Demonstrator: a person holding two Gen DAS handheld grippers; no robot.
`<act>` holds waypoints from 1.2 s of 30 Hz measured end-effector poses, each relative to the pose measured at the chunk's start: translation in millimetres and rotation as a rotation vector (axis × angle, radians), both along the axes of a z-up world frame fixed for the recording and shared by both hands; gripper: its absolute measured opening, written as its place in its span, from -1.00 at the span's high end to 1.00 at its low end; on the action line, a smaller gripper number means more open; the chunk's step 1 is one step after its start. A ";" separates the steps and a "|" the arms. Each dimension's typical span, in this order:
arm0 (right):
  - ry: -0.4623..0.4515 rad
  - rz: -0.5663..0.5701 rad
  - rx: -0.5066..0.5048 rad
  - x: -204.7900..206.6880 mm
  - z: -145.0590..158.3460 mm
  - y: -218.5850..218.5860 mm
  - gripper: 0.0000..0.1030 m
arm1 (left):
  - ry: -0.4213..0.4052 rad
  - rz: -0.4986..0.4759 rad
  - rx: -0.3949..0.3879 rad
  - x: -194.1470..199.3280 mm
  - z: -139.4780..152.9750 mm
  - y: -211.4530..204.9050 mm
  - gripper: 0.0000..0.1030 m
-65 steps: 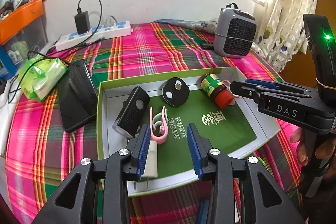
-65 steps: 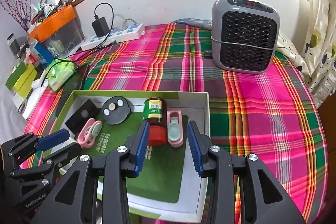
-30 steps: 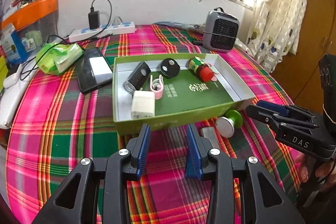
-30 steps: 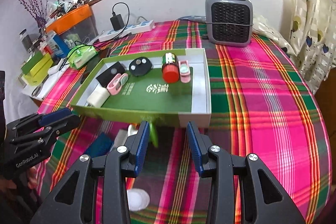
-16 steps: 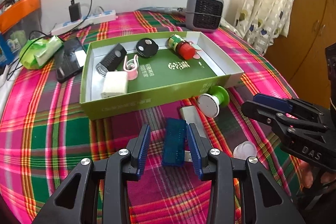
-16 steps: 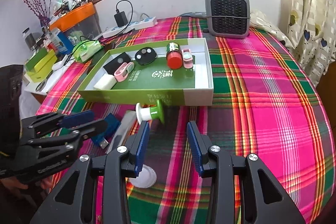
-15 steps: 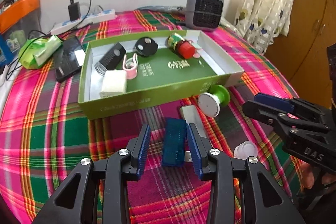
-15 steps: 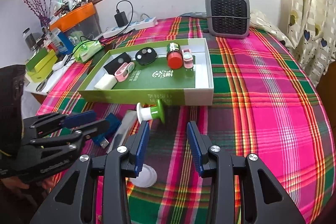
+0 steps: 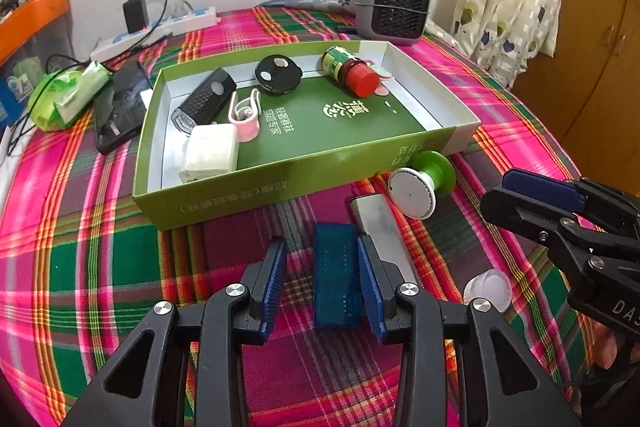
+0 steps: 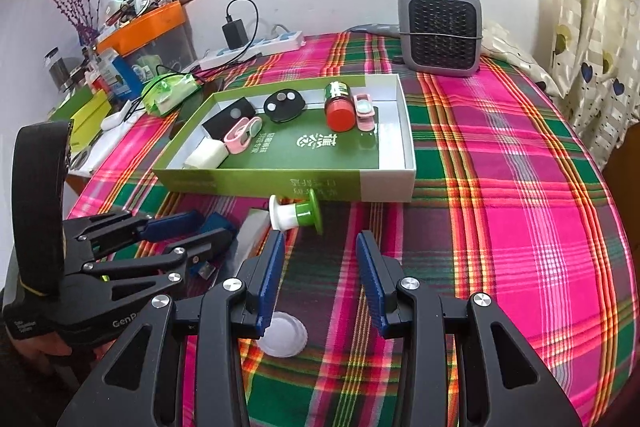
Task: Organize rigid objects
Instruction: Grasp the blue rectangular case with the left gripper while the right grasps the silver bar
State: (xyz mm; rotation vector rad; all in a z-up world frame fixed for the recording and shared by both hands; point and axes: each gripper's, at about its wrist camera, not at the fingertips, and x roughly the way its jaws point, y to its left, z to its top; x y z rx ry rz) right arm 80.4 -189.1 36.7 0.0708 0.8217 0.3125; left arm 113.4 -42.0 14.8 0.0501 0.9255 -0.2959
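While most of the small things already lie in the green box (image 9: pixel 248 187), four are still out on the plaid-covered desk (image 10: pixel 520 187) just in front of its near wall. Inside the box I can see a black lamp-like block (image 9: pixel 204 101), a white cube (image 9: pixel 210 153), a pink clip (image 9: pixel 244 115), a round black fob (image 9: pixel 278 75), a red-capped jar (image 9: pixel 350 73) and a second pink piece (image 10: pixel 364 111) beside the jar at the far right.

Outside it, the blue block (image 9: pixel 335 279) lies between the fingers of the left gripper (image 9: pixel 322 281), which stand apart around it; the right finger looks close against it, the left one has a clear gap, so it is not yet gripped. A silver bar (image 9: pixel 380 231) lies just right of the block, the green and white spool (image 9: pixel 422 177) rests near the box wall, and a white cap (image 10: pixel 282 339) sits nearest.

The right gripper (image 10: pixel 320 281) hangs with its fingers wide and nothing between them, pointing toward the spool. I would say the sorting is past halfway, with those four left.
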 end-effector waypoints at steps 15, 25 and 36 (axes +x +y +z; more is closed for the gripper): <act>0.027 0.045 -0.027 -2.4 -5.4 25.5 0.25 | -0.026 0.016 -0.010 -7.1 2.5 16.6 0.59; 0.045 0.109 -0.046 -2.2 -13.2 58.2 0.25 | -0.032 0.077 -0.027 -14.8 3.3 44.6 0.59; 0.076 0.074 -0.074 9.8 -24.4 65.6 0.25 | -0.018 0.092 -0.061 -17.1 0.9 58.7 0.59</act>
